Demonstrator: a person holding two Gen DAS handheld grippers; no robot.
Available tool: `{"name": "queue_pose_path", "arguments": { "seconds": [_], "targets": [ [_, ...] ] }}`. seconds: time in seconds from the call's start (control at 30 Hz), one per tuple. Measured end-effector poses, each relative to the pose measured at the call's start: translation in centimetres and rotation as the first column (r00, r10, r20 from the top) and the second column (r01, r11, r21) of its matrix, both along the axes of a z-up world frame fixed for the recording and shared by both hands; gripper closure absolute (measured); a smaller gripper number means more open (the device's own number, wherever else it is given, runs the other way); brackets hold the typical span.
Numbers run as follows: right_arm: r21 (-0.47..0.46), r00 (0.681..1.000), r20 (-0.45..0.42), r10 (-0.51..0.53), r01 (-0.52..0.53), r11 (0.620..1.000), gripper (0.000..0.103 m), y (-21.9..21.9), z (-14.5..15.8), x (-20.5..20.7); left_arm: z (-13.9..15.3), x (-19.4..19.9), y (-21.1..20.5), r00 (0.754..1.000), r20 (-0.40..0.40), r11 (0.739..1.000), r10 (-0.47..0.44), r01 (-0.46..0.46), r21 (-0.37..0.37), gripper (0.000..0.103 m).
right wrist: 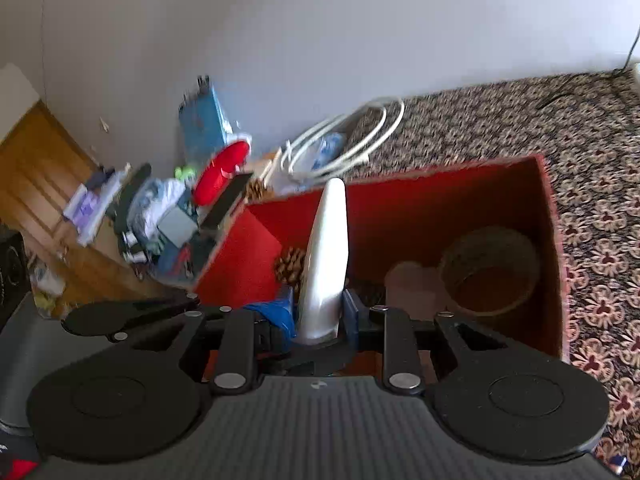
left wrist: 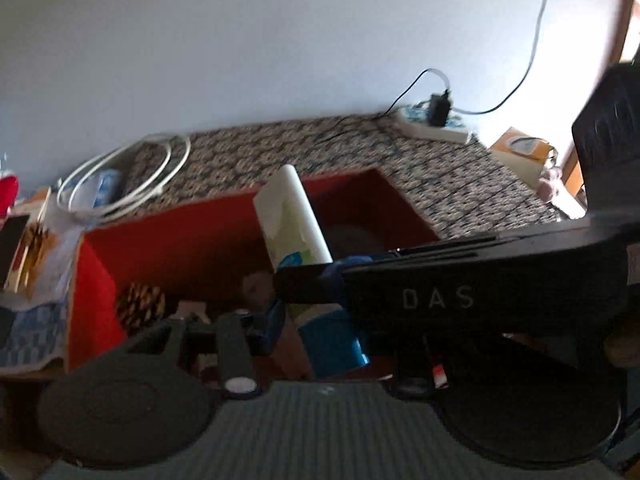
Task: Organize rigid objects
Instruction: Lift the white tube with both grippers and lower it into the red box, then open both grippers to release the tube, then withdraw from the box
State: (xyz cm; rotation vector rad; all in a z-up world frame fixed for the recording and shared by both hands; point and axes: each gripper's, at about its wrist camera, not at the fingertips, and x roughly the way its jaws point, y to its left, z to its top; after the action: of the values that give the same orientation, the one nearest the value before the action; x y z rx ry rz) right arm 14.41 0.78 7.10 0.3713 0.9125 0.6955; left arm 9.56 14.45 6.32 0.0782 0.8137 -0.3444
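A red open-topped box sits on a patterned carpet. My left gripper is shut on a white, green and blue tube and holds it upright over the box. My right gripper is shut on a white tapered object, also above the box; its body crosses the left wrist view. Inside the box lie a pine cone, a woven round basket and a pale heart-shaped piece.
A coiled white cable lies behind the box. A power strip with a black charger sits by the wall. Clutter with a red disc and a blue box is left of the box, on a wooden floor.
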Motion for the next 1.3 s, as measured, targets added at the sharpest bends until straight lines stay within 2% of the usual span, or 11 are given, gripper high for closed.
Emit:
{"name": "queue_pose_path", "arguments": {
  "seconds": [0.23, 0.47, 0.53, 0.93, 1.3],
  "targets": [
    [-0.049, 0.996, -0.078, 0.039, -0.043, 0.998, 0.095, 1.8, -2.0, 1.5, -2.9, 1.9, 1.3, 0.996, -0.089, 0.999, 0.03, -0.028, 0.03, 0.074],
    [-0.073, 0.99, -0.136, 0.031, -0.041, 0.996, 0.095, 2.0, -3.5, 2.0, -4.6, 3.1, 2.2, 0.983, -0.175, 0.999, 0.047, -0.048, 0.001, 0.074],
    [-0.047, 0.991, -0.134, 0.028, -0.034, 0.998, 0.095, 1.8, -3.4, 2.1, -5.0, 3.3, 2.3, 0.98, -0.192, 0.999, 0.049, -0.051, -0.007, 0.074],
    [-0.045, 0.991, -0.13, -0.041, 0.035, 0.998, 0.093, 1.5, -3.4, 2.2, -5.6, 3.5, 2.7, 0.975, -0.216, 0.997, 0.061, -0.068, -0.027, 0.076],
    [-0.053, 0.992, -0.109, -0.064, 0.058, 0.997, 0.093, 1.5, -3.3, 1.9, -5.7, 3.6, 2.5, 0.972, -0.212, 0.995, 0.103, -0.101, 0.019, 0.074]
  ]
}}
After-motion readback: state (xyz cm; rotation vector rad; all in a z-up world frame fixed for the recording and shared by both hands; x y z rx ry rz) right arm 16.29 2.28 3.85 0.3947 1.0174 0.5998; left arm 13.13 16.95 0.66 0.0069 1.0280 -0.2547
